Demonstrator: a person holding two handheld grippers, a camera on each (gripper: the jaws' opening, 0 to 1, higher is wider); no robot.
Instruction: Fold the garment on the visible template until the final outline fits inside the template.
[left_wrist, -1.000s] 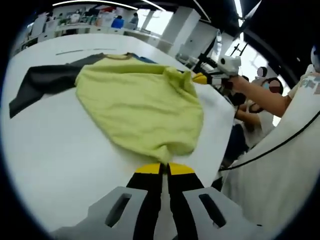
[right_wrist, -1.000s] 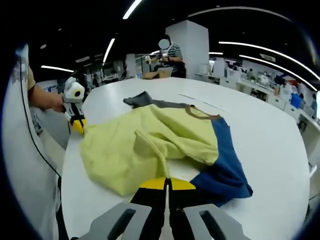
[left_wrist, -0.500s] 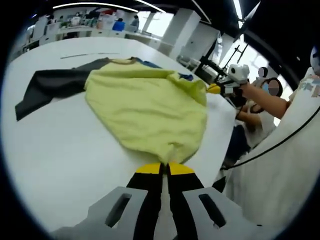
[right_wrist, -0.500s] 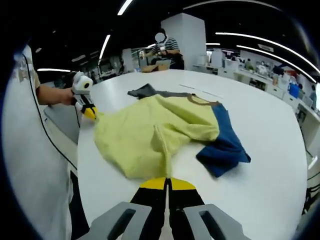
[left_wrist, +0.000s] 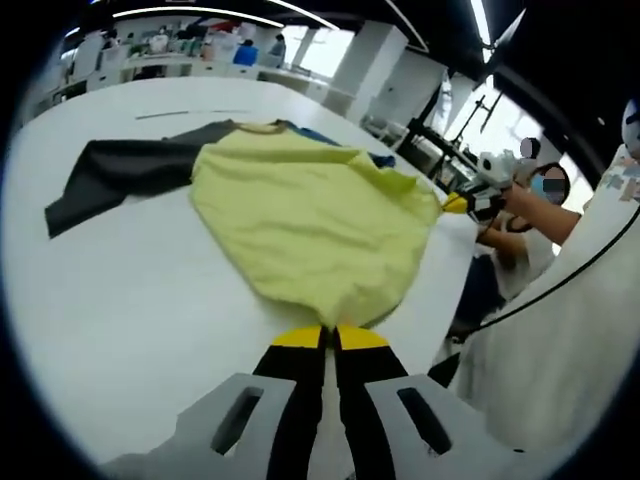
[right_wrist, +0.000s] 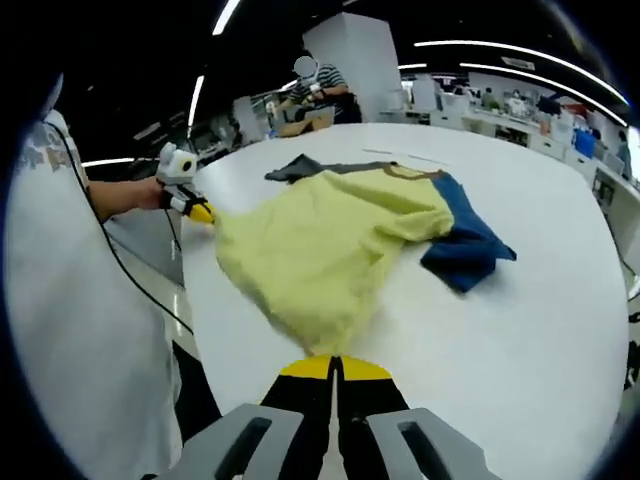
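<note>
Centrally across the white table (left_wrist: 120, 300) lies the garment (left_wrist: 310, 230), yellow body with dark sleeve upper left and blue sleeve (right_wrist: 465, 245) right. Both the left gripper (left_wrist: 328, 338) and right gripper (right_wrist: 333, 368) pinch its hem, jaws closed; pulling evenly should keep it flat. No template outline is discernible.

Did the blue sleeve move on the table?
Yes. In the right gripper view the blue sleeve has slid across the white table, toward the person and both shut grippers pulling the shirt.
</note>
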